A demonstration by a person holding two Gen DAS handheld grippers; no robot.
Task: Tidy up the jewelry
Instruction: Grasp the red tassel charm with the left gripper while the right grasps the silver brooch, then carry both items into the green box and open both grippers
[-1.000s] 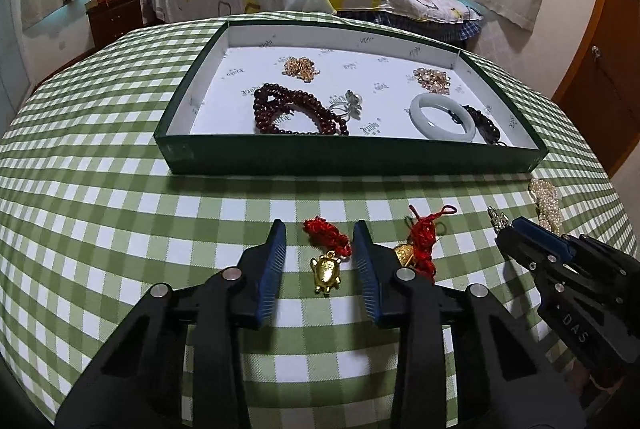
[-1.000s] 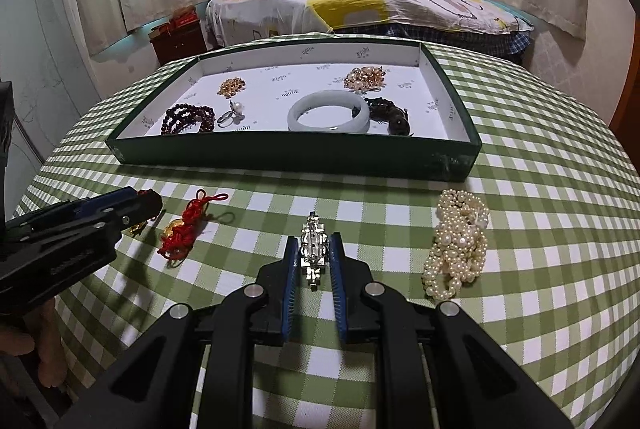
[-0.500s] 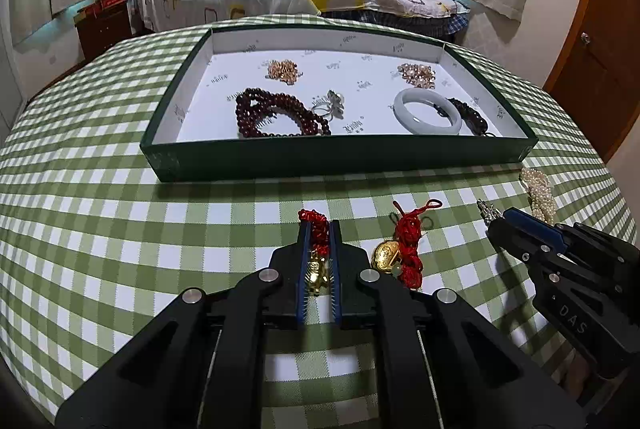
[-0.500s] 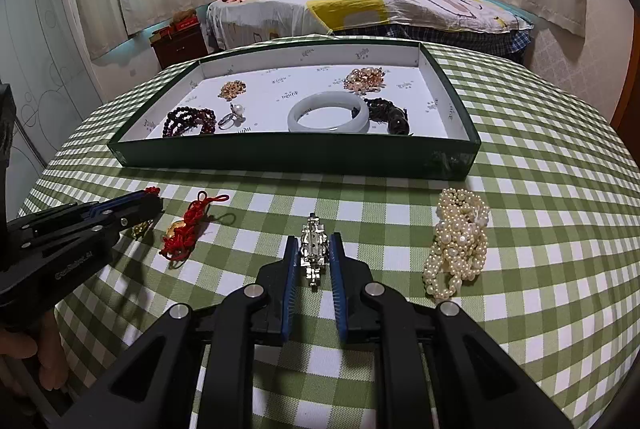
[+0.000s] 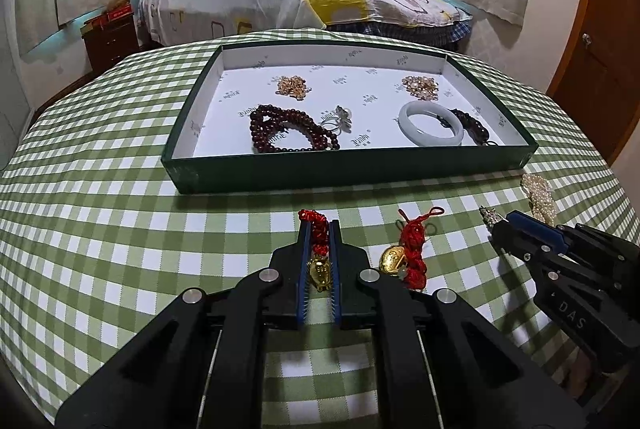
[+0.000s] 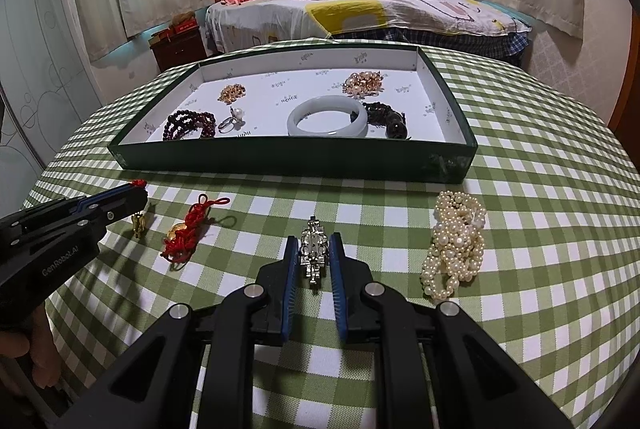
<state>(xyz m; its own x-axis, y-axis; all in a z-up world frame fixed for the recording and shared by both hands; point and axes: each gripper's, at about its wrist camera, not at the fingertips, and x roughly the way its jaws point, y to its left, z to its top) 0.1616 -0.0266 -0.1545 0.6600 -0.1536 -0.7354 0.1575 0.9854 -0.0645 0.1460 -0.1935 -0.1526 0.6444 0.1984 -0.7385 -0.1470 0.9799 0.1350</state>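
Two grippers in my hands, both narrowed onto a piece: my left gripper (image 5: pixel 319 229) is clamped on the gold turtle charm (image 5: pixel 319 272) by its red knotted cord, blue pads pressed against the cord; my right gripper (image 6: pixel 313 245) is nearly closed around the silver brooch (image 6: pixel 314 253), pads at its sides, though I cannot tell if they touch it. On the green checked tablecloth (image 6: pixel 540 229), left to right: one second red-cord charm (image 6: pixel 186 231) with a gold bead, lying loose between the two grippers; one white pearl strand (image 6: pixel 454 243), heaped in coils to the right of the brooch. One green tray (image 6: pixel 280 159) with white lining stands just beyond, holding six pieces, left to right: one dark red bead string (image 6: pixel 188 123), one small gold cluster (image 6: pixel 232 93), one pearl ring (image 6: pixel 234 119), one pale jade bangle (image 6: pixel 327 116), one larger gold cluster (image 6: pixel 363 83), one dark brown bead bracelet (image 6: pixel 386 115) touching the bangle.
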